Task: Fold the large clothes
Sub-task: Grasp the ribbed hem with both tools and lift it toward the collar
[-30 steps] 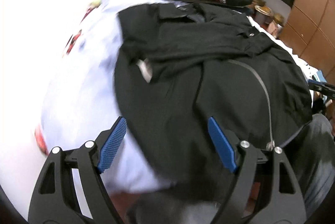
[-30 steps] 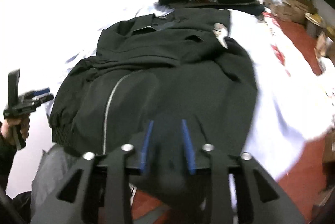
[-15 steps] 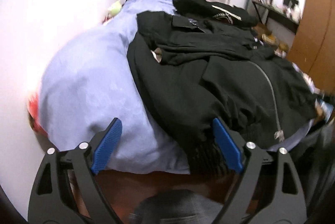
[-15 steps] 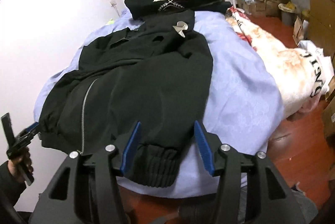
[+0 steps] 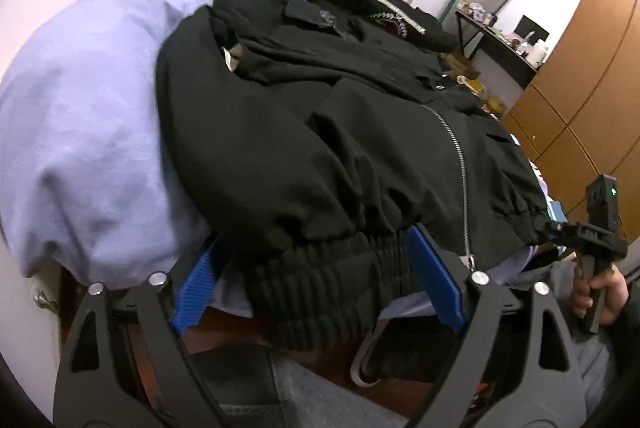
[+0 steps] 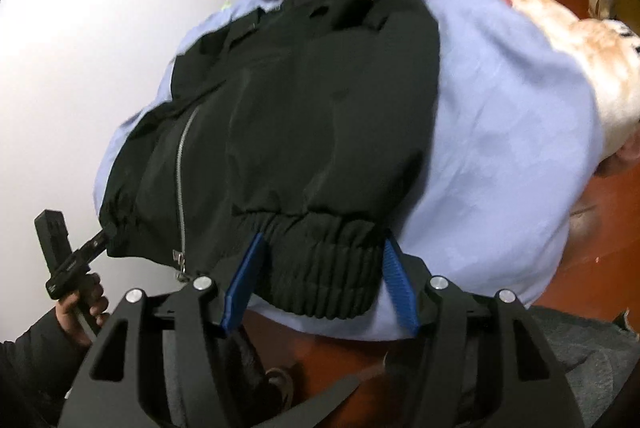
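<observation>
Pale blue quilted bed cover point(image 5: 92, 132), bearing a black zip-front jacket point(image 5: 320, 132) with its ribbed hem point(image 6: 320, 264) hanging over the near edge. Left gripper point(image 5: 320, 280): jaws wide apart, astride the hem, pads clear. Right gripper point(image 6: 320, 280): jaws just opening, astride the hem, gripping nothing.

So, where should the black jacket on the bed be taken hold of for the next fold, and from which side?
Probably the ribbed hem of the black jacket, from the near edge of the bed. That thick band hangs over the edge, so fingers can pass above and under it. The right claw and the left claw straddle it already, pads not pressing; the right jaws have just been opening.
</observation>
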Available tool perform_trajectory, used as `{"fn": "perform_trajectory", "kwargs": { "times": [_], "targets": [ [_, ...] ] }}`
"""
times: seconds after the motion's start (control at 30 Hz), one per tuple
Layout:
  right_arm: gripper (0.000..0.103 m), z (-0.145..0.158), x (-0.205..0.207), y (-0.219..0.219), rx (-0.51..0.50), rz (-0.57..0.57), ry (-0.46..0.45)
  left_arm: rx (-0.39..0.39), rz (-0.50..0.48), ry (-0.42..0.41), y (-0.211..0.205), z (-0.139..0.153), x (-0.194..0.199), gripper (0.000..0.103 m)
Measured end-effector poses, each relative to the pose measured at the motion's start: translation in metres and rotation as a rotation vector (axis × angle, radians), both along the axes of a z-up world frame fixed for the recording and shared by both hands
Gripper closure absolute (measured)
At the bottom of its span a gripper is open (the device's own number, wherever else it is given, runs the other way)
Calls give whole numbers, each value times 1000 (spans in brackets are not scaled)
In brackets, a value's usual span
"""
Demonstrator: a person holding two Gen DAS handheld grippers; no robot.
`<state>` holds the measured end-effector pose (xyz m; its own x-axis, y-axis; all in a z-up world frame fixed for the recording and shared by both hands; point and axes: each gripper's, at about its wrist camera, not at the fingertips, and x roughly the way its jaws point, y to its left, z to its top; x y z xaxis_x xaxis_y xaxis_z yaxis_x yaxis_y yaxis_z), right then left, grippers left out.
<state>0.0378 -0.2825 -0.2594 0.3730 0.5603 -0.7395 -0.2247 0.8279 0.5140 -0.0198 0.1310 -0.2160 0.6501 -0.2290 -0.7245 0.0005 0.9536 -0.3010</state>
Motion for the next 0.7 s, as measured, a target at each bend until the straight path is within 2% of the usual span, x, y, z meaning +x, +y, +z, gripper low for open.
{"fn": "perform_trajectory", "kwargs": {
  "times": [0.07,0.17,0.23,0.27,0.33,0.43,0.53,0.6,0.7],
  "targets": [
    [43,4,0,2,33,15,-3,47,-1,23,-5,-4,6,16],
    [43,8,0,1,102,29,-15,76,-22,53,-8,-6,14,13],
    [43,6,2,2,21,-17,-14,113,-23,65,-8,-6,13,13],
    [43,7,2,3,16,-21,-16,106,-11,60,-6,-5,12,13],
    [43,7,2,4,5,-25,-26,48,-3,60,1,-7,7,13],
    [43,-1,7,7,25,-7,18,-153,-39,67,13,-16,3,13],
    [43,10,1,10,75,40,-26,-264,-39,45,19,-19,2,13],
    [42,12,2,10,91,46,-33,-278,-31,51,19,-21,5,13],
    [42,0,9,12,18,12,21,-209,-9,74,11,-21,17,13]
  ]
}}
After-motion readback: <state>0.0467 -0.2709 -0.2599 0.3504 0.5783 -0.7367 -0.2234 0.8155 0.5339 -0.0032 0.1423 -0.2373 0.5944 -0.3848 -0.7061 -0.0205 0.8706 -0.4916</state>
